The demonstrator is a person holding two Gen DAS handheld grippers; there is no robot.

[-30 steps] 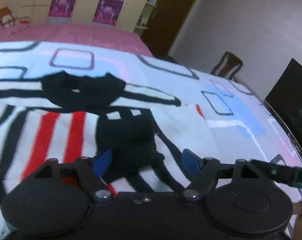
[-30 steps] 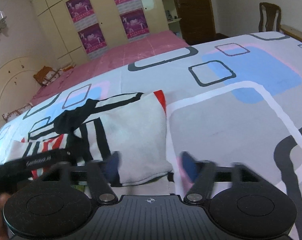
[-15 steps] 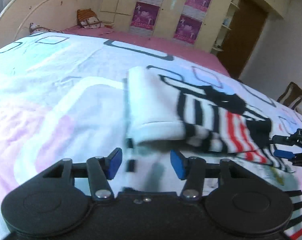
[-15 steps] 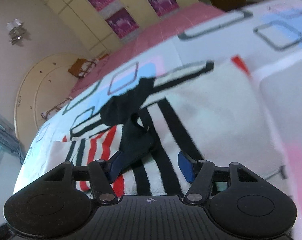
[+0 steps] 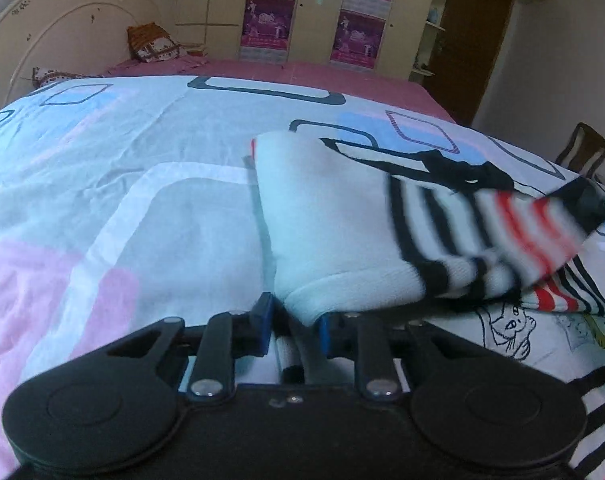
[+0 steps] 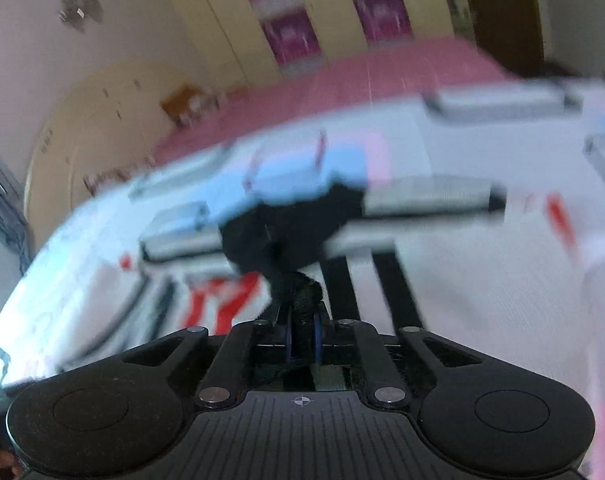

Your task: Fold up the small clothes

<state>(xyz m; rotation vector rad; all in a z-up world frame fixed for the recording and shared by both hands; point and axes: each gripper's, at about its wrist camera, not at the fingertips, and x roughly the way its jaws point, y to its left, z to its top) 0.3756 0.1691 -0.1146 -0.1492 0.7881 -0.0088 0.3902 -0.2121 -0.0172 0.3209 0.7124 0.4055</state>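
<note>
A small white garment (image 5: 334, 216) with black and red stripes and a black collar lies on the patterned bedsheet (image 5: 102, 160). My left gripper (image 5: 292, 330) is shut on its white hem at the near corner. The striped part (image 5: 522, 232) is lifted and blurred at the right. In the right wrist view the same garment (image 6: 462, 280) is blurred. My right gripper (image 6: 302, 336) is shut on its black collar fabric (image 6: 294, 240), which rises from the jaws.
A pink bed cover (image 5: 302, 72) lies beyond the sheet, with a curved headboard (image 5: 62, 32) and a cushion (image 5: 150, 42) at the back left. Cupboards with posters (image 5: 314, 8) line the far wall. A wooden chair (image 5: 582, 148) stands at the right.
Both grippers were open and are now shut: the left on the white hem, the right on the black collar. The striped side of the garment has lifted.
</note>
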